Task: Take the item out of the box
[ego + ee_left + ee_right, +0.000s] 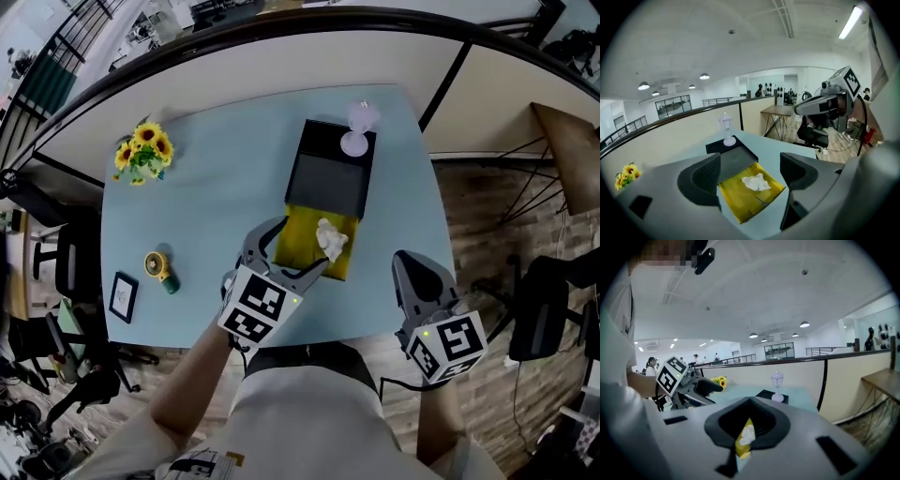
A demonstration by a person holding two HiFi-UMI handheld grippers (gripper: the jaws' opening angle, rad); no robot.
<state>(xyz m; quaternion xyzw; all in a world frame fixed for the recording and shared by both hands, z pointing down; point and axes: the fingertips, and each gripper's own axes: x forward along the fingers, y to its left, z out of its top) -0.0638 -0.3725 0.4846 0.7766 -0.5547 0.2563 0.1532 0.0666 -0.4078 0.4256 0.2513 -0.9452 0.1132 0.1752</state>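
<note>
A pale blue table [216, 187] fills most of the head view, and a black box [328, 173] lies near its middle. The box's yellow tray [302, 264] is slid out toward the person. The left gripper [302, 246] hangs over the tray's near left corner with its jaws spread wide and nothing between them. The right gripper [411, 265] is off to the right by the table's near edge, with its jaws pressed together on nothing. A bunch of sunflowers [143, 153] sits at the far left. A small white lantern [358, 128] stands upright on the box's far end. A yellow-and-green round object [159, 267] and a small dark frame [123, 295] lie at the near left. The item [331, 239] is a small white crumpled wad, like scrunched paper. It rests on the right half of the yellow tray, just outside the black sleeve's mouth, and neither gripper touches it.
</note>
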